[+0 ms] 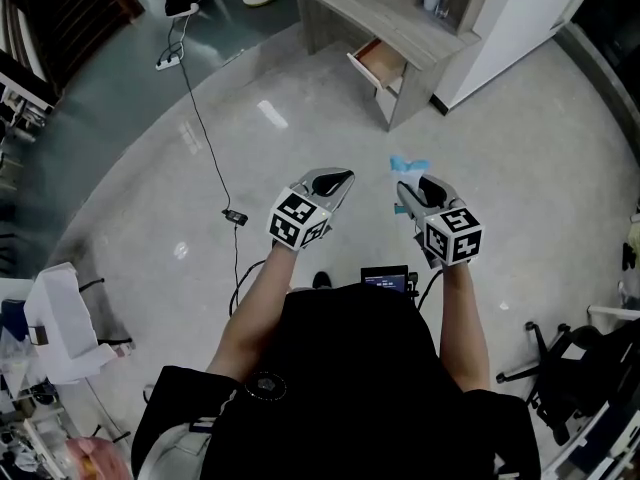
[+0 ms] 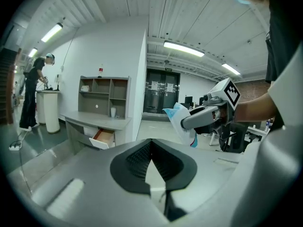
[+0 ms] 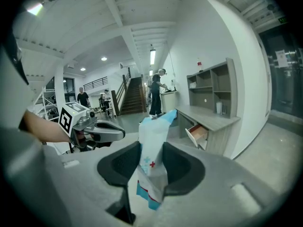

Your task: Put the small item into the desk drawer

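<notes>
1. The small white-and-blue plastic packet with a red cross (image 3: 154,141) stands clamped in your right gripper (image 1: 408,190), jaws parted only by its thickness.
2. Your left gripper (image 2: 151,145) is empty, jaw tips together.
3. The grey desk's (image 1: 370,8) open wood-lined drawer (image 1: 380,61) waits well ahead.

— What's worn?
— A black short-sleeved top (image 1: 360,368), with a small round emblem (image 1: 265,385) on it; at the waist a dark device with a lit screen (image 1: 385,280), a thin black cable (image 1: 432,280) beside it.
— And the tools?
— Pale grey shells; black ribbed pads (image 2: 135,157); the left hand-held gripper (image 1: 338,178) and the right hand-held gripper (image 1: 405,190) each carry a white cube (image 1: 298,218) printed with black square markers.
</notes>
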{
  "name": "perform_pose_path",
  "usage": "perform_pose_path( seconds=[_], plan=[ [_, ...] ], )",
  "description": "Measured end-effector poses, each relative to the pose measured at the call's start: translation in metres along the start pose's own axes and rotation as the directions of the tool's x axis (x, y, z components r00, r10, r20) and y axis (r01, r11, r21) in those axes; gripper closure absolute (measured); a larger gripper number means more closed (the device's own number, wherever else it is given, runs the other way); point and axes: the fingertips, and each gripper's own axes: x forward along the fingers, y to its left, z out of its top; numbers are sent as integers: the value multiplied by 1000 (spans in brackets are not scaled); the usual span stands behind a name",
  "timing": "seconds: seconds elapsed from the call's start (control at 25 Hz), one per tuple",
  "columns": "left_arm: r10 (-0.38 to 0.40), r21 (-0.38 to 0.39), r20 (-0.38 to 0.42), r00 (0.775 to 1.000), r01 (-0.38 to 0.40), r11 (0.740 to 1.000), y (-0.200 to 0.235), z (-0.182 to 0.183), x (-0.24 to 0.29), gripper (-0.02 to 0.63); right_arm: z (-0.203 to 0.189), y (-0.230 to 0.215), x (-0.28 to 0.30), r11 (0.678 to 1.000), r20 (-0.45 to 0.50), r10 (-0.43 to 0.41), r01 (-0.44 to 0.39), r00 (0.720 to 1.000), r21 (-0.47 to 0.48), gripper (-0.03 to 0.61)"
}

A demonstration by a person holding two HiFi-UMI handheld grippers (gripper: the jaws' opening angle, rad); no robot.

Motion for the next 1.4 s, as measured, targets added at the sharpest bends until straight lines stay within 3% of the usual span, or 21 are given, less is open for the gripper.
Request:
perform_pose_path(
  seconds=[0.68,1.4],
  plan=[
    [17,-13,-28,999,-17,1000,-9,-7,16,614,-11,-19,-7,999,2,13,-13,1000,52,426],
    [79,-30,-57,995,-81,996,-28,-10,48,614,-23,-57,-20,994,13,79,-80,997,76,426]
  ],
)
